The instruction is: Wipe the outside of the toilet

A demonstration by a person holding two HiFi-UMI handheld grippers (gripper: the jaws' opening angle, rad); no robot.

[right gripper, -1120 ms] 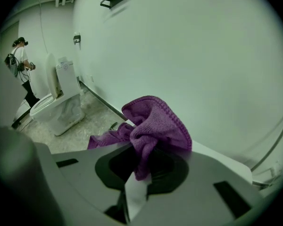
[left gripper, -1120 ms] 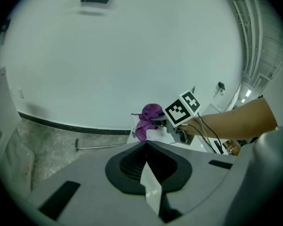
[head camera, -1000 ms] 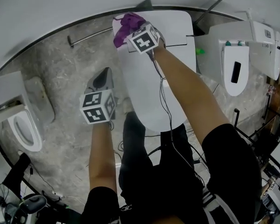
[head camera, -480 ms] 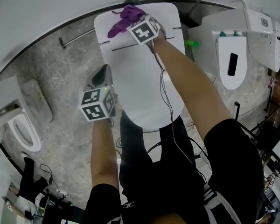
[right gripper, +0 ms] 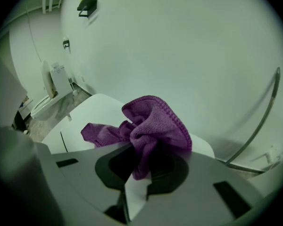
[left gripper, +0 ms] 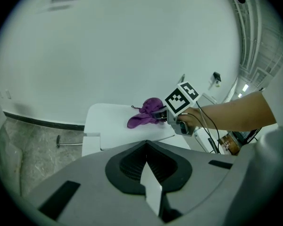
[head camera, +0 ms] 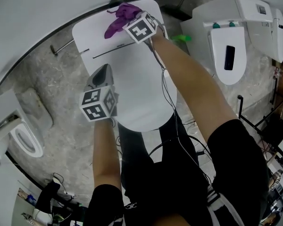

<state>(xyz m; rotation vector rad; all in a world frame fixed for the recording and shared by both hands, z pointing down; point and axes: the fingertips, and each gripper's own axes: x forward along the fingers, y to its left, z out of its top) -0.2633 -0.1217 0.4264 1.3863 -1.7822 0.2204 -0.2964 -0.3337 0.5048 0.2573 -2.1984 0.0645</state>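
The left gripper [head camera: 102, 75] hangs by the left side of the toilet [head camera: 141, 88]. Its jaws are closed, with nothing in them. Farther back, the right gripper [head camera: 130, 23] pinches a purple cloth [head camera: 119, 19] tight. The cloth lies on the flat back part of the toilet, near the white wall [head camera: 37, 8].

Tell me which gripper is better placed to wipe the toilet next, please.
Probably right. The right gripper is shut on the purple cloth, which rests on the toilet. The left gripper is shut on nothing, apart from the cloth.
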